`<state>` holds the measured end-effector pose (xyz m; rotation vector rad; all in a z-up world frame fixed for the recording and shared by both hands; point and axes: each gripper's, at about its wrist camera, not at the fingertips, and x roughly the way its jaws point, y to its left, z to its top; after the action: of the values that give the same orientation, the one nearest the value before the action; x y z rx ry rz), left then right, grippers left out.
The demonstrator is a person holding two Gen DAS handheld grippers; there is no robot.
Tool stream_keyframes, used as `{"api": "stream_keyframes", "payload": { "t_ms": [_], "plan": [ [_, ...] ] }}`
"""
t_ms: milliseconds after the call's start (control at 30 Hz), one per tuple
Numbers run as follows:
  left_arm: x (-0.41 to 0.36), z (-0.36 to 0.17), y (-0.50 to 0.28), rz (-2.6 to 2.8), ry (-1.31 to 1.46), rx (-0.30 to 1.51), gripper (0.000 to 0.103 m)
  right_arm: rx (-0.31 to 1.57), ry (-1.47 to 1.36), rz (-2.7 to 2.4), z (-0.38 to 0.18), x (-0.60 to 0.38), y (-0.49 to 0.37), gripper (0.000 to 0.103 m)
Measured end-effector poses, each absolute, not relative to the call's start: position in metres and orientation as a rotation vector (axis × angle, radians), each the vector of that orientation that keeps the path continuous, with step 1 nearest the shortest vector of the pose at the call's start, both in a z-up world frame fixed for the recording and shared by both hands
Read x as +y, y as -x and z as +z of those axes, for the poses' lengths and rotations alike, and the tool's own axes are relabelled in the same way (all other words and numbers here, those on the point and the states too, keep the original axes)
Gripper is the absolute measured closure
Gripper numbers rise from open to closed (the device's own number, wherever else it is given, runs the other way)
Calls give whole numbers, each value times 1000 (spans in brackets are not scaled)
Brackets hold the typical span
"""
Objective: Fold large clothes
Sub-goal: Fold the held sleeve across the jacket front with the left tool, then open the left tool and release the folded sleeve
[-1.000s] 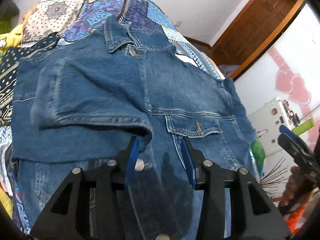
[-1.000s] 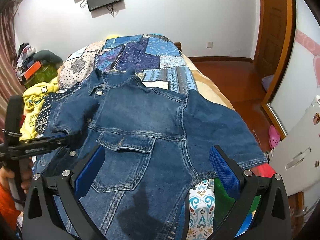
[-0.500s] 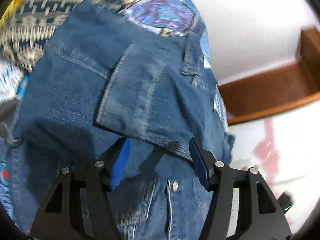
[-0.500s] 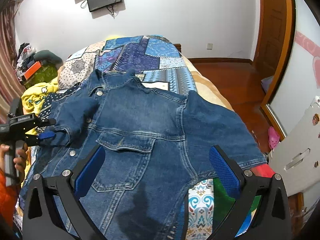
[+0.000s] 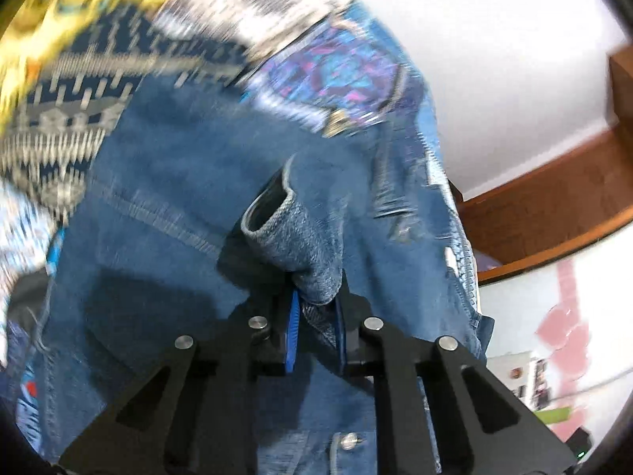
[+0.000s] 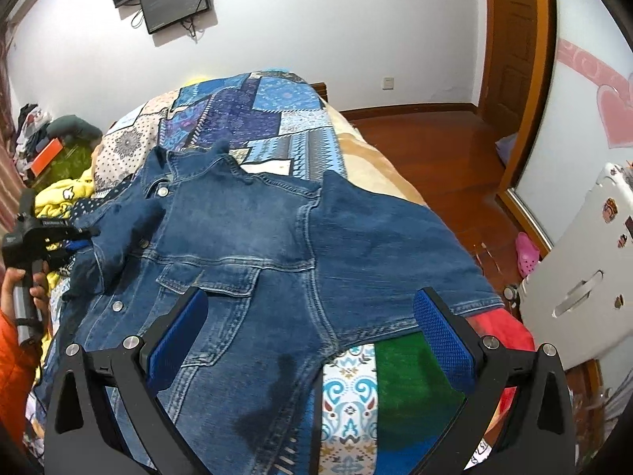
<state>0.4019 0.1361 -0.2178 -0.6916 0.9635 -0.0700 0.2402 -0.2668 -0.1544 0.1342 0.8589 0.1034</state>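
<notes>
**Left gripper holds the sleeve cuff, right gripper waits wide open**

My left gripper [image 5: 315, 316] is closed on the cuff of the left sleeve [image 5: 292, 233] of the denim jacket [image 6: 277, 237]; the blue pads press the cloth from both sides and the open end of the cuff stands up just ahead of them. My right gripper [image 6: 312, 340] holds nothing, its fingers are spread wide, and it hangs above the lower part of the jacket. The jacket lies front side up, ahead of and under both grippers, with its collar [image 6: 198, 158] at the far end from my right gripper.

To the left of my right gripper I see my left hand [image 6: 23, 285] with its tool at the edge of the jacket. The right sleeve [image 6: 395, 245] lies flat, ahead and to the right of the right fingers. Nothing stands between the right gripper and the cloth.

The jacket rests on a patchwork bedcover [image 6: 257, 118] in blue tones. Far left there is a yellow cloth [image 6: 67, 198]. Beyond the bed are a white wall, a dark screen [image 6: 174, 0] on it, a wooden floor [image 6: 435, 150] and a wooden door [image 6: 514, 39] at the right. The left wrist view is blurred.
</notes>
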Motion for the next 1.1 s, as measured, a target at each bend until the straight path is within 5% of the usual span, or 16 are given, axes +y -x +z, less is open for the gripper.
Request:
{"api": "stream_keyframes", "payload": {
  "t_ms": [333,933,1033,1100],
  "plan": [
    [0,-138,-411,-281,368,819,90,851,-169,78,-154,-290,-235,0],
    [-119,-236,-372,-430,87,1137,89,926,-172,1,-176,-326,-230,0],
    [-111,-227,-363,-471,129,1148,51,941,-180,-13,-181,-332,-231,0],
    [-101,-216,-356,-473,167,1113,42,946,-185,-22,-184,-338,-232,0]
  ]
}}
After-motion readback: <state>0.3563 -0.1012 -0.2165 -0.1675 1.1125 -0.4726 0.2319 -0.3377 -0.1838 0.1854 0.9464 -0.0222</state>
